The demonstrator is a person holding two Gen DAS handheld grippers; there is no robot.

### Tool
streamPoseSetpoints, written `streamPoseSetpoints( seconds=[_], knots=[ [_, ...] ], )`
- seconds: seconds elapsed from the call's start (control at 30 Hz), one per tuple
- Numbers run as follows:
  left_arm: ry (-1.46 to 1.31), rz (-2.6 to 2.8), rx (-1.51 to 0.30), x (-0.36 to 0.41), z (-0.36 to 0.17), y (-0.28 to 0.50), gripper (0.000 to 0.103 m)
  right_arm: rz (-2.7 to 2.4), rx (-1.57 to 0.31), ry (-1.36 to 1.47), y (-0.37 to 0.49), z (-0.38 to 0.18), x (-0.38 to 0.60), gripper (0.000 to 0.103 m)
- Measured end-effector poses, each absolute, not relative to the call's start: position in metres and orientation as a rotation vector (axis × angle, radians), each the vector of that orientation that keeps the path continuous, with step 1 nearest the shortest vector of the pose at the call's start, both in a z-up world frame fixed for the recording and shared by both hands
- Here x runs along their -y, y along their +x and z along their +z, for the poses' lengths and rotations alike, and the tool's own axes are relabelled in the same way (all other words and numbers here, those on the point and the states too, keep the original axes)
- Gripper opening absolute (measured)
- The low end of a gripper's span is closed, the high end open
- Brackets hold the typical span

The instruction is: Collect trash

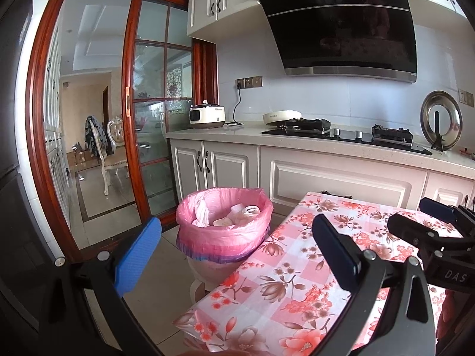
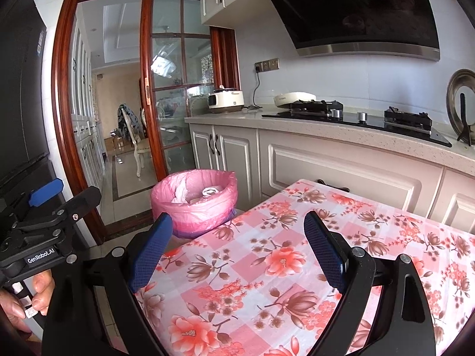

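A bin lined with a pink bag [image 1: 224, 231] stands on the floor at the table's far left corner; it also shows in the right wrist view [image 2: 194, 204]. White crumpled trash [image 1: 234, 213] lies inside it, also seen in the right wrist view [image 2: 196, 192]. My left gripper [image 1: 234, 252] is open and empty, held above the table's left edge, in front of the bin. My right gripper [image 2: 237, 252] is open and empty above the table with the floral cloth [image 2: 282, 267]. The left gripper shows at the left of the right wrist view [image 2: 53, 204].
The pink floral tablecloth [image 1: 282, 281] covers the table in front. A white counter [image 1: 326, 145] with a gas hob [image 1: 350, 133], a rice cooker [image 1: 207, 115] and a lid on a stand [image 1: 442, 124] runs behind. A glass sliding door [image 1: 151, 112] opens at left.
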State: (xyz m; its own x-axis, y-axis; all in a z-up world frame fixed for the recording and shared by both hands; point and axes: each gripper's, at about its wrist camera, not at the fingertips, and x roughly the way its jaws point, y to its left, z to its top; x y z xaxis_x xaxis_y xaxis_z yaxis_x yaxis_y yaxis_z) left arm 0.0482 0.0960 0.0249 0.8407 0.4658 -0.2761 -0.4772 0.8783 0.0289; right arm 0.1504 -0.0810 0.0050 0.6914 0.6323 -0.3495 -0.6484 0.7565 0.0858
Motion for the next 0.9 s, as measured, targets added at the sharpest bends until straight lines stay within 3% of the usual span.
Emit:
streamPoseSetpoints(
  seconds=[0.9],
  knots=[
    [-0.047,0.520,-0.273,-0.0945,0.0151,0.0462,0.099,0.730,-0.372,-0.045,0.1511,0.0038,0.0764,0.085]
  ],
)
